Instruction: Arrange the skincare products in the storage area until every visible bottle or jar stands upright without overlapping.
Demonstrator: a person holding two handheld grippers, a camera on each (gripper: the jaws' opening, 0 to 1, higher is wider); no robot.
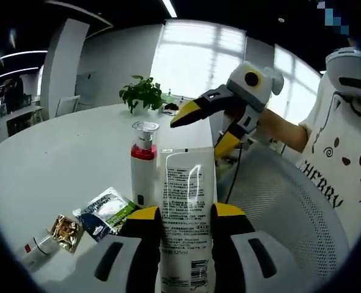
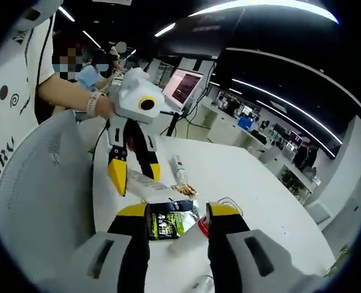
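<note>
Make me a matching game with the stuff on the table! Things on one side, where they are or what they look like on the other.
Things:
1. white tube
2. pump bottle
3. plant
4. green sachet

Descriptions:
A. lying flat on the table
B. far back on the table, leafy
C. clamped between the left gripper's jaws
D. standing upright, red collar, clear cap

Pairs: 1-C, 2-D, 3-B, 4-A
</note>
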